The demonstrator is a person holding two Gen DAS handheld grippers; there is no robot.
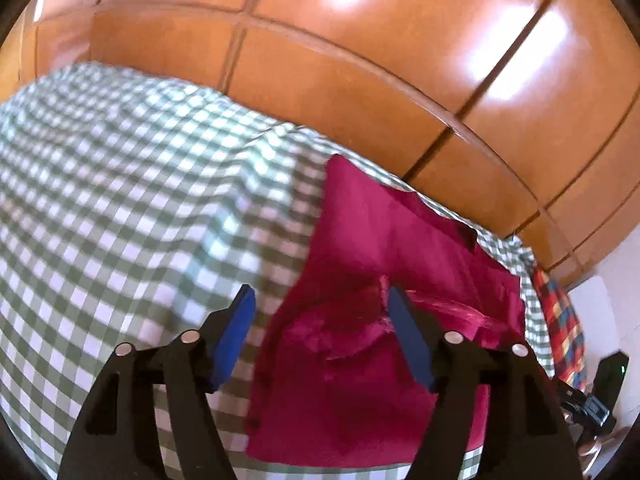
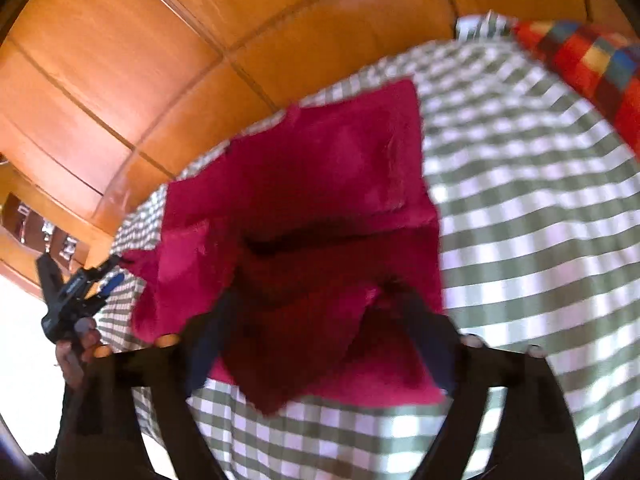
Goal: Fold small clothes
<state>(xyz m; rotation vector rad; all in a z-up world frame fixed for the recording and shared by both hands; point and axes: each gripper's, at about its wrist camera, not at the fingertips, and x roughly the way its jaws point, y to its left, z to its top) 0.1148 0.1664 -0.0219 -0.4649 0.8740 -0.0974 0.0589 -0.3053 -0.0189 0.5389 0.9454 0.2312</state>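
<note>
Lying folded on the checked sheet (image 1: pixel 120 200), the crimson garment (image 1: pixel 360 280) is filling five o'clock under the left gripper (image 1: pixel 320 300), fingers spread wide, gripping nothing. Right view: garment (image 2: pixel 320 168) is sitting centre, layered and rumpled; right gripper (image 2: pixel 320 300) is gaping, empty.

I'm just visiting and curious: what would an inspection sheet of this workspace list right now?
Surface: green-and-white checked bedsheet, wrinkled.
Job's things: magenta garment lying on the sheet, partly folded, layers overlapping.
Clutter: multicoloured checked cloth at the bed's edge.
Grippers: left gripper open above the garment's edge, holding nothing; right gripper open over the garment, blurred.
Cables: nothing seen.
Surroundings: glossy wooden wardrobe panels behind the bed.
</note>
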